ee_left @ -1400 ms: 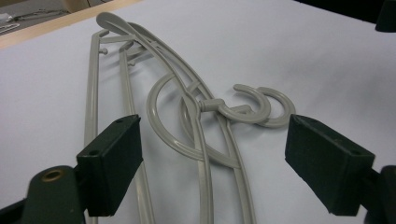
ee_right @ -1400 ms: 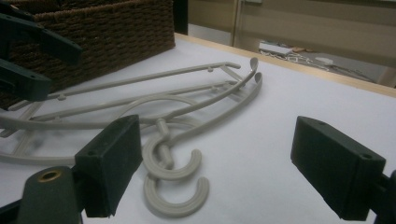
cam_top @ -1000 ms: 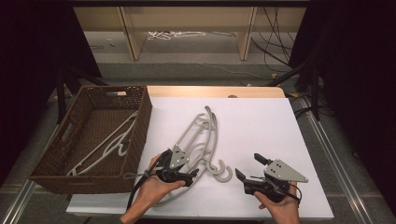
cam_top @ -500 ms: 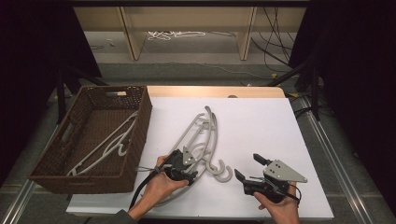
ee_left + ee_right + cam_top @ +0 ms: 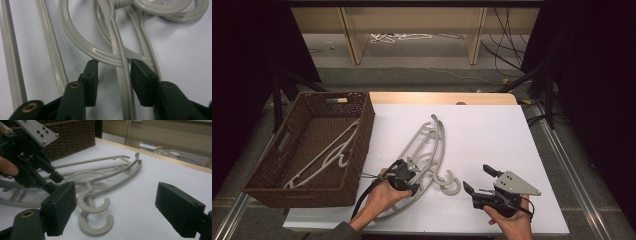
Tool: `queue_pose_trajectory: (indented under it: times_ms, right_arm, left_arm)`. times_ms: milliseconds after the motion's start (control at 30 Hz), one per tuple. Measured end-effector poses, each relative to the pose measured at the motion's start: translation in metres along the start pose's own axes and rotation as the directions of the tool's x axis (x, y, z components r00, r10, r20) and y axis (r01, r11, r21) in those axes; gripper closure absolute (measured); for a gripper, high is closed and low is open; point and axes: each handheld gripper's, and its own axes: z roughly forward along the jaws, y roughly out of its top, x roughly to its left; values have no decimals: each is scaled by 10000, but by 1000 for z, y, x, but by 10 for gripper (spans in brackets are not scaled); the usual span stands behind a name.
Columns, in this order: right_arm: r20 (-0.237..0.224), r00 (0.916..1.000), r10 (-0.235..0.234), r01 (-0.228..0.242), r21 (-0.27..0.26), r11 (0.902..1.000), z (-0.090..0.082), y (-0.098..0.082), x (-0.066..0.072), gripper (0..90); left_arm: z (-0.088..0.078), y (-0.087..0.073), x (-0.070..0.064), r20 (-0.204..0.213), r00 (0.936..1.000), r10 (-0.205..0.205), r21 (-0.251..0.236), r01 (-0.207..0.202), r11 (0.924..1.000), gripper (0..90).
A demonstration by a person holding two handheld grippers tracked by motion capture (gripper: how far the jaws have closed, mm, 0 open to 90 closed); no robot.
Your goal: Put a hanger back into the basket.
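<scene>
- Since the earlier frames, the left tongs (image 5: 411, 165) have been carried a little forward and to the right, onto the pile of hangers (image 5: 428, 150); the right tongs (image 5: 477, 179) have stayed where they were, near the front edge of the white surface (image 5: 492, 130).
- At the far left, a brown wicker basket (image 5: 362, 125) is seen with a white hanger (image 5: 324, 155) lying inside it.
- Just beside the basket, the grey hangers are stacked on the surface, their hooks (image 5: 93, 206) pointing toward the right tongs.
- In the left gripper view, the left tongs (image 5: 113, 72) are spread apart, with one hanger bar (image 5: 122, 75) lying between the jaws, not yet pinched.
- A hook ring (image 5: 82, 45) of another hanger crosses that bar right at the jaw tips; if the jaws are closed here, two hangers may be caught together, or the pile may be dragged because the pieces are interlocked.
- The smooth, thin bar could also slip or swivel once lifted by a single point.
- Further right, the right tongs (image 5: 115, 205) are held released and empty, apart from the hooks.
- No brand, label or readable writing can be made out anywhere.
</scene>
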Motion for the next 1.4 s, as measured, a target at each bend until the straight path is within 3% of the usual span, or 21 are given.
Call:
queue_pose_trajectory:
  times_ms: [33, 167, 233, 300, 367, 400, 433, 500, 600, 700, 767, 833, 967, 1000, 1100, 1233, 1333, 1367, 1400]
  right_arm:
    - [-22, 10000, 32, -32, 36, 10000, 0, 0, 0, 181]
    - [-38, 10000, 55, -55, -18, 10000, 0, 0, 0, 182]
    - [-105, 9998, 143, -143, 15, 9999, 0, -1, 0, 182]
    - [57, 9999, -92, 93, -197, 9998, 0, 0, -2, 184]
    - [-78, 9999, 76, -76, -33, 10000, 0, -1, -1, 185]
    - [29, 10000, -52, 52, 42, 10000, 0, 0, -2, 185]
    - [2, 10000, -16, 16, -17, 10000, 0, 0, -2, 185]
    - [-16, 10000, 31, -31, -57, 10000, 0, 0, -1, 185]
    - [11, 10000, -52, 52, 62, 10000, 0, 0, -2, 184]
    - [-107, 9999, -6, 6, -17, 10000, 0, 0, -2, 184]
    - [14, 10000, -16, 16, 75, 10000, 0, -1, -1, 184]
    - [-15, 10000, 27, -27, 7, 10000, 0, 0, -1, 183]
    - [10, 10000, 26, -26, 81, 10000, -1, 0, -1, 183]
    - [10, 10000, -7, 7, -29, 10000, 0, 0, -1, 183]
    - [-75, 10000, -31, 31, 81, 10000, 0, -1, -1, 182]
    - [11, 10000, -1, 1, 84, 10000, 0, 0, -1, 182]
    - [14, 10000, 33, -33, 83, 10000, 0, 0, -1, 182]
    - [92, 9999, -124, 125, -56, 9999, 0, 0, -2, 182]
    - [30, 10000, -10, 10, 83, 10000, 0, 0, -1, 182]
  left_arm:
    - [1, -1, -2, -152, 9999, -51, -211, 48, 9998, 661]
    - [-6, -1, 0, -50, 9998, -187, -265, 185, 9995, 779]
    - [-12, 0, 4, -104, 9996, -265, -423, 260, 9988, 787]
    - [-16, -1, 8, -23, 9993, -369, -544, 367, 9978, 790]
    - [-20, -4, 13, -79, 9986, -514, -685, 508, 9964, 799]
    - [-21, -5, 15, -82, 9978, -665, -768, 657, 9949, 805]
    - [-23, -7, 18, 102, 9968, -794, -578, 798, 9951, 808]
    - [-27, -10, 23, 171, 9969, -764, -733, 774, 9943, 813]
    - [-35, -12, 28, 374, 9939, -1034, -991, 1066, 9894, 814]
    - [-42, -13, 32, 268, 9920, -1235, -1241, 1259, 9843, 816]
    - [-44, -14, 35, 621, 9852, -1596, -1483, 1673, 9747, 817]
    - [-46, -15, 36, 679, 9810, -1816, -1622, 1904, 9682, 818]
    - [-51, -18, 43, 1083, 9601, -2577, -2247, 2762, 9345, 818]
    - [-52, -19, 46, 1084, 9600, -2581, -2315, 2769, 9326, 818]
    - [-55, -20, 50, 1296, 9462, -2965, -2657, 3212, 9090, 818]
    - [-62, -20, 51, 1551, 9382, -3095, -2962, 3430, 8914, 818]
    - [-68, -18, 50, 1584, 9389, -3057, -3223, 3418, 8828, 818]
    - [-71, -18, 50, 1644, 9402, -2985, -3252, 3373, 8834, 818]
    - [-73, -16, 49, 1782, 9350, -3066, -3364, 3507, 8740, 819]
